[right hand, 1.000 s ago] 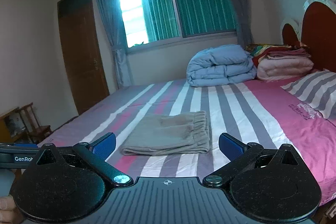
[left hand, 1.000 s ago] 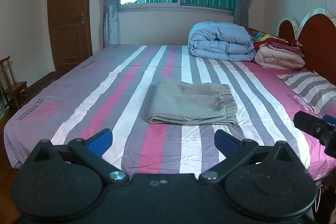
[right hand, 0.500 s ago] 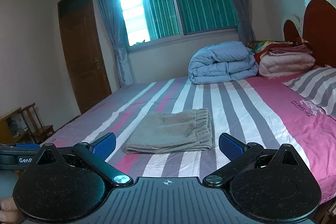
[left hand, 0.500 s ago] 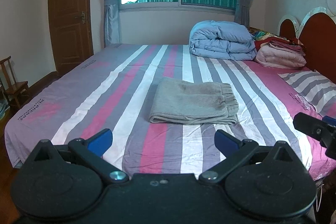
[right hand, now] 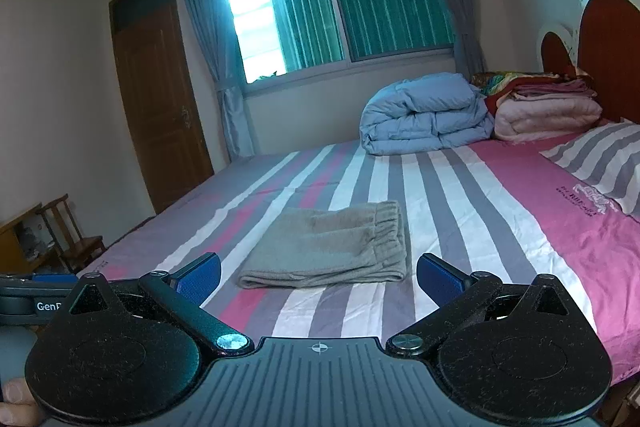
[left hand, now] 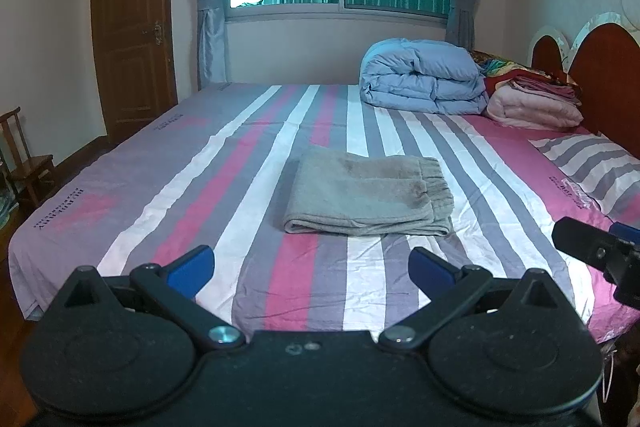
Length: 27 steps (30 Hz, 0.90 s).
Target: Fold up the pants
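The grey pants (left hand: 366,195) lie folded into a flat rectangle in the middle of the striped bed (left hand: 224,187), elastic waistband to the right. They also show in the right wrist view (right hand: 328,247). My left gripper (left hand: 312,267) is open and empty, held back near the bed's front edge, apart from the pants. My right gripper (right hand: 318,277) is open and empty, also short of the pants. The right gripper's body shows at the right edge of the left wrist view (left hand: 600,255).
A folded blue duvet (left hand: 420,79) and a pink blanket stack (left hand: 536,103) sit at the far right of the bed by the red headboard (left hand: 604,75). A striped pillow (left hand: 596,167) lies at right. A wooden chair (left hand: 24,163) and a door (left hand: 132,27) stand at left.
Both grippers have pulled back and risen slightly from the bed. The folded pants have not moved.
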{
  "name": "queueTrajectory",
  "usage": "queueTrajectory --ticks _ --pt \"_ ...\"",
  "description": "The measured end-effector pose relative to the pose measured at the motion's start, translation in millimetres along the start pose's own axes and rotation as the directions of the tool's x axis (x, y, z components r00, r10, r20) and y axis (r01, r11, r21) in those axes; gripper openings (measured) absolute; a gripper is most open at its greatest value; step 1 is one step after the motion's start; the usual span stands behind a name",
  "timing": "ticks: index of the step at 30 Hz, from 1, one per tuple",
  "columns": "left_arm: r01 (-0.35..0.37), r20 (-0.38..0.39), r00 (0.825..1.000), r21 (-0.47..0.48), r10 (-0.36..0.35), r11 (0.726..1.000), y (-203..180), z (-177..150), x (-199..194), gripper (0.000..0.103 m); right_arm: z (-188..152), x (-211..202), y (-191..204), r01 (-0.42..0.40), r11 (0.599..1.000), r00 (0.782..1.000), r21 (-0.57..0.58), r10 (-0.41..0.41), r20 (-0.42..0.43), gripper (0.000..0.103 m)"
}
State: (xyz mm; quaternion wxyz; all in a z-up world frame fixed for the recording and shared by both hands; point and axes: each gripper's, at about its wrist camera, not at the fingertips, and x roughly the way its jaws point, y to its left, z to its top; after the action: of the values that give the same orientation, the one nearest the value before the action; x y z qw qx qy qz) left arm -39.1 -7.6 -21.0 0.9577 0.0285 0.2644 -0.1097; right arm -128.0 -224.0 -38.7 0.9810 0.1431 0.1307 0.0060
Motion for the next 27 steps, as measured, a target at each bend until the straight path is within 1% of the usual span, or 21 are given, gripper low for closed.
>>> queueTrajectory --ticks 20,27 --pt "0.018 -0.008 1.0 0.008 -0.018 1.0 1.9 -1.1 6.6 0.097 -2.4 2.8 1.8 -0.006 1.0 1.0 -0.011 0.006 -0.002 0.103" --pt "0.006 -0.008 1.0 0.017 -0.006 1.0 -1.1 -2.4 8.3 0.097 -5.2 3.0 -0.9 -0.008 1.0 1.0 -0.024 0.008 0.0 0.103"
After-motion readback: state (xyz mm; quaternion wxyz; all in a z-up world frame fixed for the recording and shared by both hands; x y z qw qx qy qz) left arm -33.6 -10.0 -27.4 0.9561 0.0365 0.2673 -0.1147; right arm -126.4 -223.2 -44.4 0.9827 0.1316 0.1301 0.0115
